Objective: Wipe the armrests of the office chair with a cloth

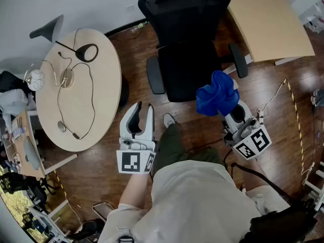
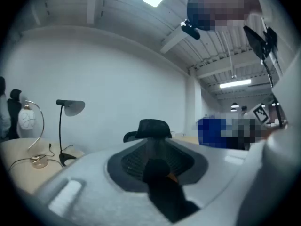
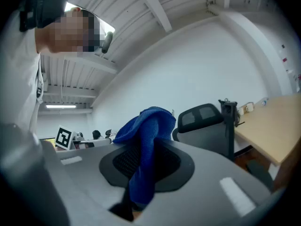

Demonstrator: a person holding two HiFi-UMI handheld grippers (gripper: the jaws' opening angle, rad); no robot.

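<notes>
Cloth: blue cloth (image 1: 216, 96) sits just right of frame centre in the head view, bunched up and hanging loose. It's not on either armrest yet.
R fingers: your right gripper (image 1: 226, 113) is clenched on a fold of the cloth, and most of the fabric flops over the top.
L fingers: your left gripper (image 1: 143, 116), lower centre-left, has its fingers only slightly apart w/ nothing between them.
Chair: black office chair (image 1: 190, 65) is at top centre. One armrest (image 1: 155, 75) is left of the seat, the other armrest (image 1: 238, 59) right of it and nearer the cloth.
Progress: looks like wiping hasn't begun, you're on approach.
Risk 1: the grip is on a thin fold, so dragging along the pad could pull the cloth out.
Risk 2: the loose wad may roll under, so hard fingers rub the armrest instead of fabric.
Risk 3: the chair prob. swivels or rolls, so a sideways push could turn the armrest away. Your L side is free to steady it.
Risk 4: your shoe (image 1: 168, 119) is close to the chair and the round bench (image 1: 104, 100) is at L, so there's not much room if it shifts.
</notes>
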